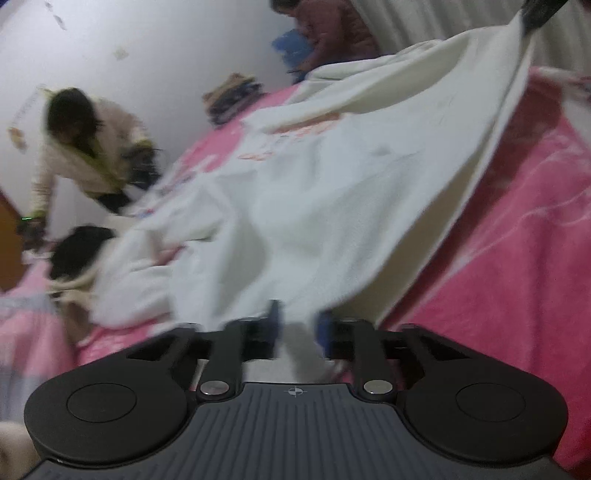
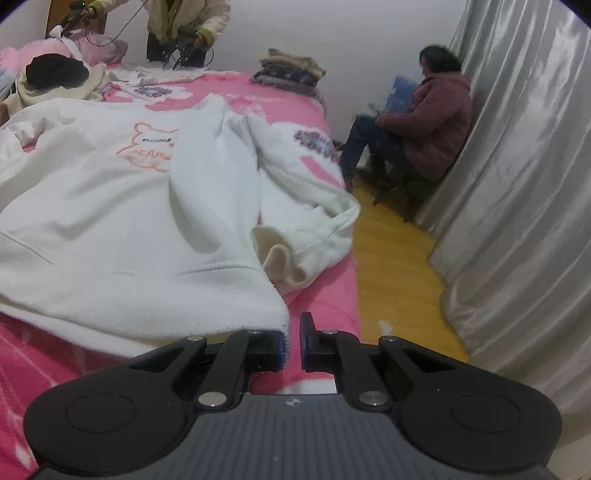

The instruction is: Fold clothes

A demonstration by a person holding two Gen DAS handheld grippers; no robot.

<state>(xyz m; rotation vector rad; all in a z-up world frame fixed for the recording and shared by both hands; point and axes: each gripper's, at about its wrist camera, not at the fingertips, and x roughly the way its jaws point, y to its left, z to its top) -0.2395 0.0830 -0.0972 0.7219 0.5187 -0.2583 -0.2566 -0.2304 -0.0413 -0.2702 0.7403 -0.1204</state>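
The white fleece sweatshirt with an orange bear outline on its chest [image 2: 122, 206] lies spread across the pink patterned bed cover [image 2: 325, 306]; one sleeve [image 2: 310, 206] trails toward the bed's edge by the wooden floor [image 2: 399, 266]. The left gripper [image 1: 297, 334] grasps a fold of the sweatshirt's hem, white cloth caught between its blue-padded jaws. The right gripper [image 2: 293, 341] is clenched at the hem's corner, jaws nearly touching; whether any cloth is pinched cannot be told. At the far side of the bed a person in a cream jacket [image 2: 184, 22] bends over; a folded pile of clothes [image 2: 291, 70] sits near them; another person in a maroon coat [image 2: 432, 125] sits by the grey curtain [image 2: 517, 166].
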